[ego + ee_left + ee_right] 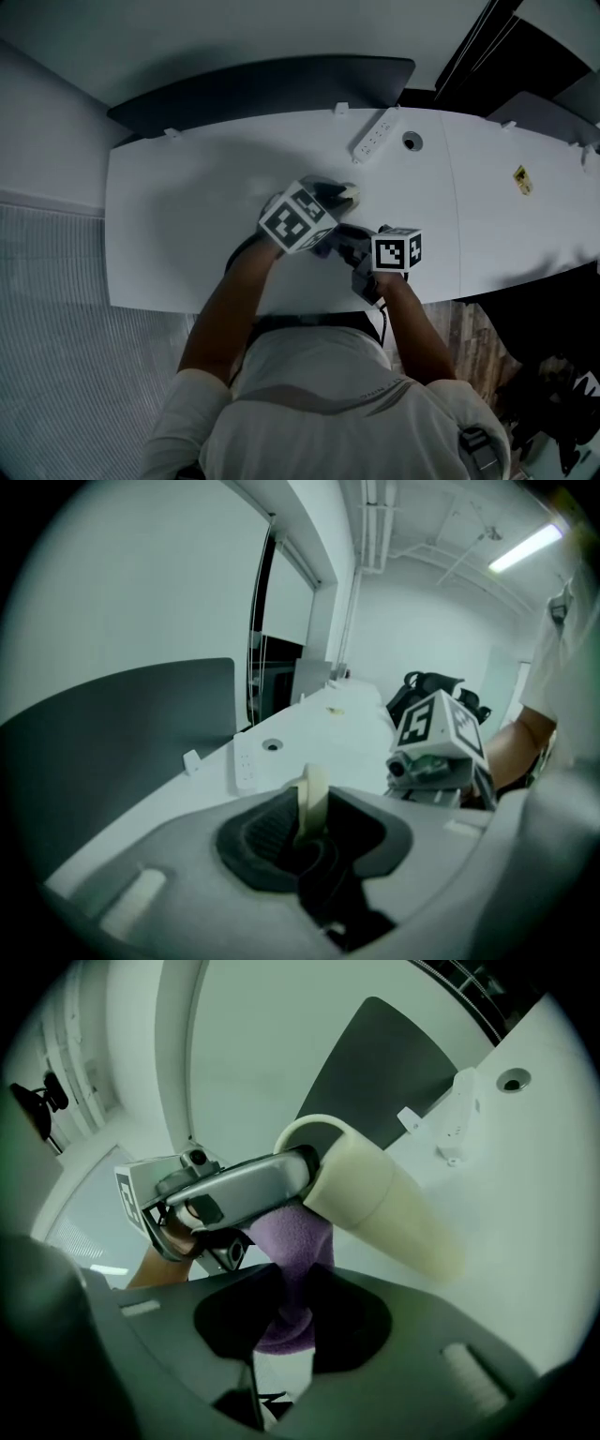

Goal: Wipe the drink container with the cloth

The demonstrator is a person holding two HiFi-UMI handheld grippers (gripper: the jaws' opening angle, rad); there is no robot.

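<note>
A cream drink cup (375, 1194) lies tilted on its side in the air, mouth towards the upper left. My left gripper (314, 829) is shut on the cup's wall, and the rim (312, 797) stands up between the dark pads. In the head view the cup (349, 193) pokes out past the left gripper (333, 202) over the white table (187, 216). My right gripper (291, 1321) is shut on a purple cloth (292, 1251), which presses against the underside of the cup near its mouth. The right gripper (366, 253) sits close beside the left one.
A white power strip (375, 137) and a round cable hole (412, 141) lie at the table's far edge. A dark panel (262, 84) runs behind the table. A small yellow item (522, 179) lies on the right section. The person's arms reach in from below.
</note>
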